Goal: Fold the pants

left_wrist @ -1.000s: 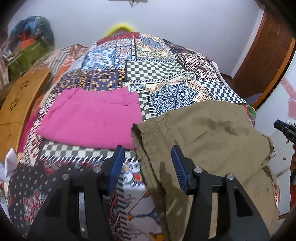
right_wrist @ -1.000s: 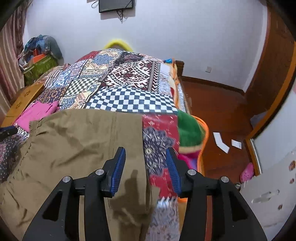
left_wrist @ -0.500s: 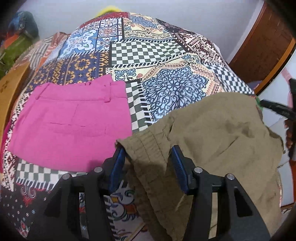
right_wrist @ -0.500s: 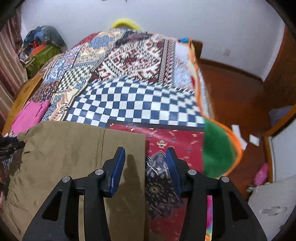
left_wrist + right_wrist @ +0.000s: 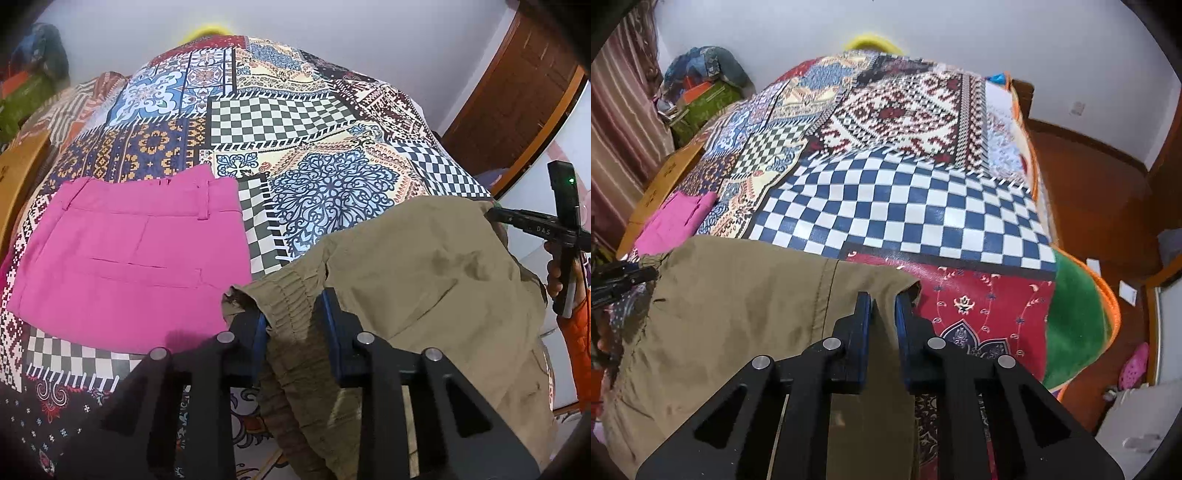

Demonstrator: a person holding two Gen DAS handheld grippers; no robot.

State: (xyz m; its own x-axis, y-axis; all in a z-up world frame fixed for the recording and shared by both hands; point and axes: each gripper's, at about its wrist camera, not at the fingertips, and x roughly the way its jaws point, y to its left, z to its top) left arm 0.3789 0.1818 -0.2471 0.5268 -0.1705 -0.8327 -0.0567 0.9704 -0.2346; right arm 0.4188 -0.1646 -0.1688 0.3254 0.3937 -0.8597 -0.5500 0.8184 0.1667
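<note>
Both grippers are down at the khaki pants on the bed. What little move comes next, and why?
Probably a small lift of both ends together. The left hand-held gripper is closing on the gathered waistband of the khaki pants, and the right hand-held gripper is closing on the opposite edge. Raising both should free the cloth from the bedspread for folding.

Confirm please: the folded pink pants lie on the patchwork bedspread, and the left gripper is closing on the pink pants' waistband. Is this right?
Not quite. The left gripper is closing on the gathered elastic waistband of the olive-khaki pants, with that fabric between its jaws, as the left wrist view shows. The folded pink pants do lie on the patchwork bedspread, untouched beside it.
</note>
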